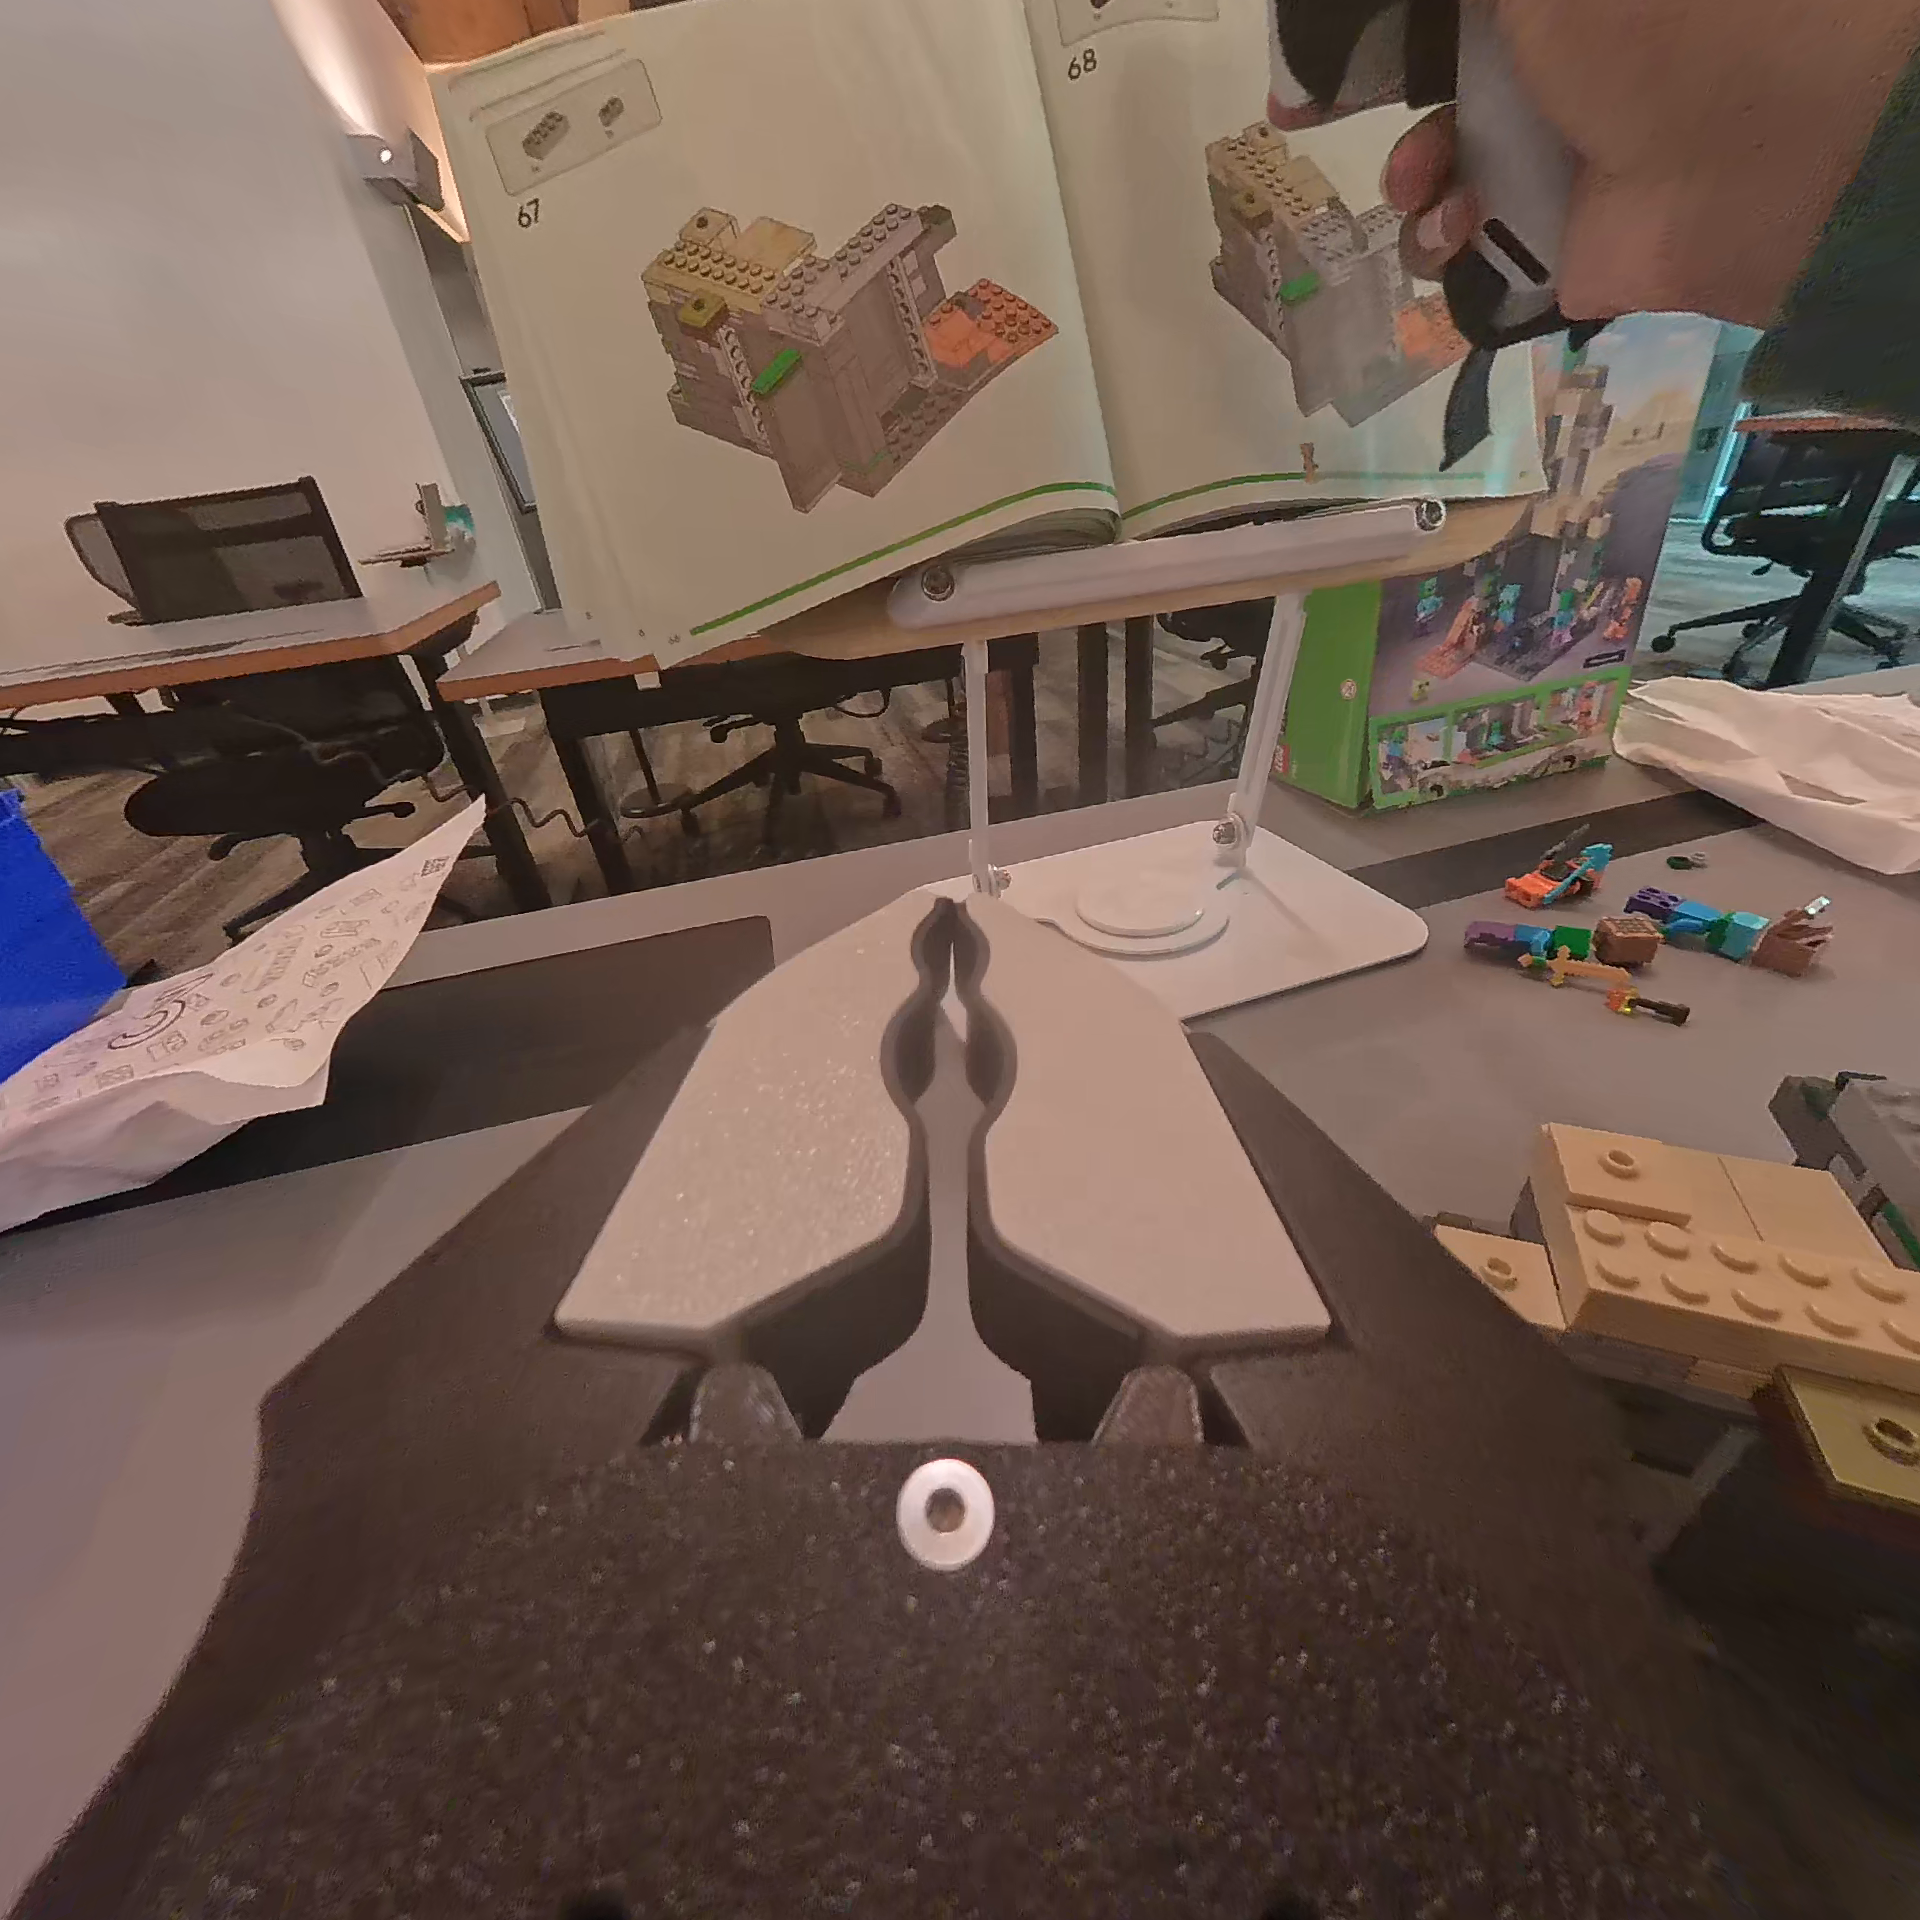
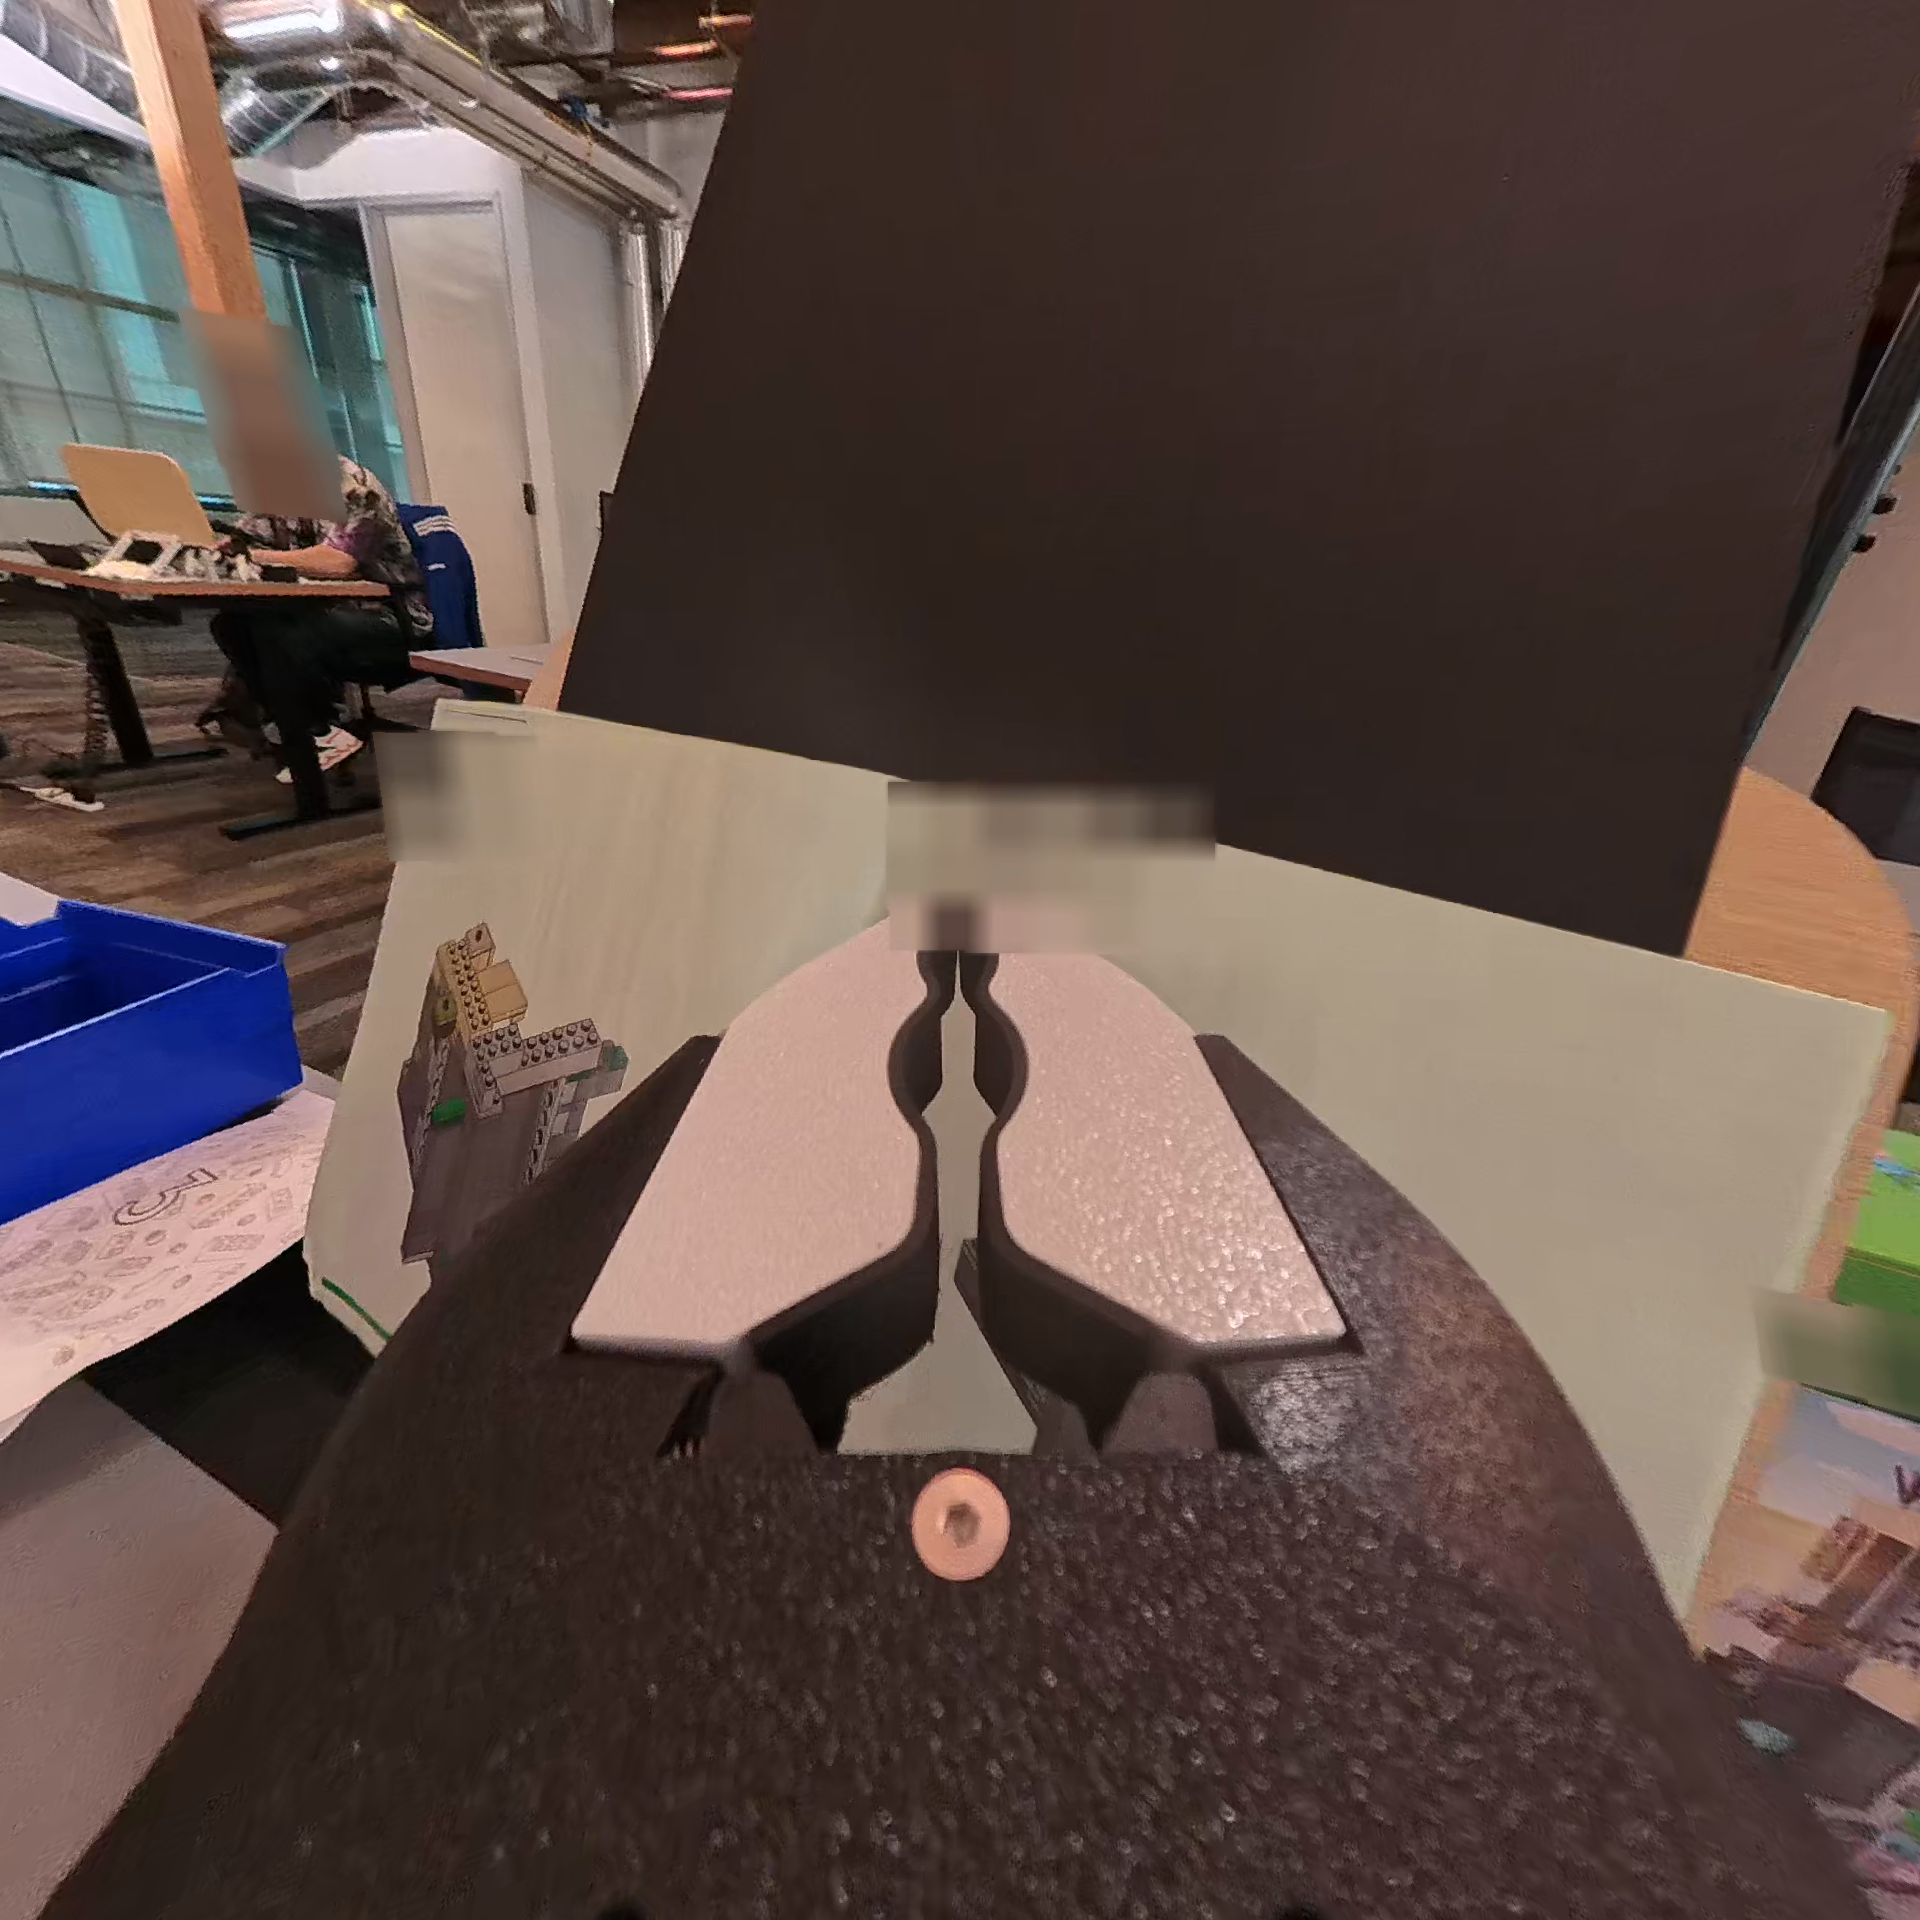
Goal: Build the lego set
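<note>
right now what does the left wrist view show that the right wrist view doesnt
Only the left wrist view: the white book stand, small toy figures, the tan brick build and a hand.
Only the right wrist view: a dark board and a seated person.
Both: the open instruction booklet, a printed paper bag, and shut, empty jaws.

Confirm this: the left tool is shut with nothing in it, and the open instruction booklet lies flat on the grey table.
Not quite. The left tool is shut and empty, but the instruction booklet stands propped on a white stand above the grey table, per the left wrist view.
</note>
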### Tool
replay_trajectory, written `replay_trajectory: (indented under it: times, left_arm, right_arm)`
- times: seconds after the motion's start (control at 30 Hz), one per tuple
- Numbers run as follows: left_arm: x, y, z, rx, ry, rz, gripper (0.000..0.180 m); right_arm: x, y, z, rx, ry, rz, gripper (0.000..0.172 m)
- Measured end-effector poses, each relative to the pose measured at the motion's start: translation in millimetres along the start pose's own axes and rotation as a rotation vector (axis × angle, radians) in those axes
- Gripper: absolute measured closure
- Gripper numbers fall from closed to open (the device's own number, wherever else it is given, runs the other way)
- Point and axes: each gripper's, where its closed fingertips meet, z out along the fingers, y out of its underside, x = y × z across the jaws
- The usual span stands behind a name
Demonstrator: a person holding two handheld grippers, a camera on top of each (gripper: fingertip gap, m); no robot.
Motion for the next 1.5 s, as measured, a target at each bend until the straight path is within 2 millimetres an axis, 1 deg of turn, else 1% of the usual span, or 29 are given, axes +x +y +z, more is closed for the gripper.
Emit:
replay_trajectory:
  times: [0.13, 0.23, 0.4, 0.53, 0.83, 1.0, 1.13, 1.23, 1.3, 1.4, 1.5]
  left_arm:
    - [0.9, 0.3, 0.3, -0.001, 0.004, 0.001, 0.180]
    - [2.3, 1.3, 0.4, -0.006, 0.013, -0.003, 0.180]
    - [1.1, 1.7, -0.1, -0.008, 0.018, -0.007, 0.180]
    - [0.0, 2.9, 1.1, 0.003, 0.011, 0.012, 0.180]
    - [8.9, 9.0, 3.6, -0.015, 0.044, 0.043, 0.180]
    - [8.7, 9.1, 3.9, -0.001, 0.050, 0.036, 0.180]
    - [6.6, 6.8, 2.6, 0.011, 0.050, 0.019, 0.180]
    - [7.2, 6.8, 1.9, 0.007, 0.056, 0.001, 0.180]
    - [9.1, 8.3, 1.9, -0.015, 0.065, -0.013, 0.180]
    - [11.5, 7.8, 1.4, -0.026, 0.070, -0.022, 0.180]
    - [13.3, 6.5, 0.7, -0.027, 0.061, 0.006, 0.180]
  right_arm:
    - [-6.0, 5.6, 4.6, -0.018, -0.001, -0.020, 0.172]
    - [-8.8, 4.4, 5.7, -0.014, -0.004, -0.031, 0.171]
    - [-8.5, 0.5, 10.3, -0.013, -0.006, -0.038, 0.170]
    - [-6.0, 1.6, 10.3, -0.018, -0.005, -0.042, 0.170]
    - [12.9, 2.0, -2.1, -0.029, 0.020, -0.082, 0.172]
    - [21.2, 2.3, -9.3, -0.026, 0.027, -0.081, 0.172]
    - [23.6, 1.3, -16.0, -0.023, 0.024, -0.071, 0.171]
    - [21.2, 1.5, -27.5, -0.019, 0.010, -0.062, 0.172]
    - [16.6, 3.4, -41.5, -0.019, -0.005, -0.049, 0.172]
    - [5.9, 8.2, -71.5, -0.014, -0.034, -0.028, 0.172]
    - [-6.8, 19.5, -110.7, -0.017, -0.068, -0.002, 0.172]
